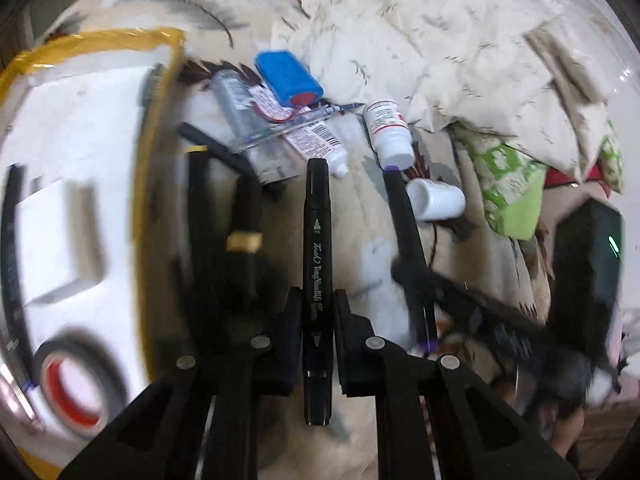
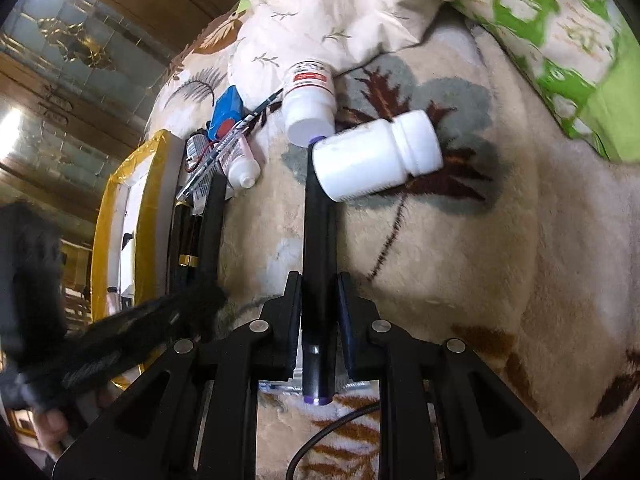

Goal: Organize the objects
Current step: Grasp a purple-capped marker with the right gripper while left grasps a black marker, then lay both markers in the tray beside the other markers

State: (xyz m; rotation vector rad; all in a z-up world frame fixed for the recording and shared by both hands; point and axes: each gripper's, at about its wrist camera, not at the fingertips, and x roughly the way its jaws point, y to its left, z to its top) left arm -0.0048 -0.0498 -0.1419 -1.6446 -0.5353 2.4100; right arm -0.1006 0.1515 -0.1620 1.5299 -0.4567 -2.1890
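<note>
The left gripper (image 1: 318,308) clamps a black marker (image 1: 317,248); the right gripper (image 2: 318,296) clamps a purple-tipped marker (image 2: 316,240). Both hover over the bed (image 2: 500,260). The tray (image 1: 80,128) lies at nine o'clock: each marker should probably go in level, clear of the bottle (image 2: 376,156).

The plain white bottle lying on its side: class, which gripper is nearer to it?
Right. The right gripper holds a purple-tipped marker whose far end touches the plain white bottle. The left gripper sits further left, holding another black marker.

Each hand-held gripper (image 1: 318,300) is matte black with round silver screws
</note>
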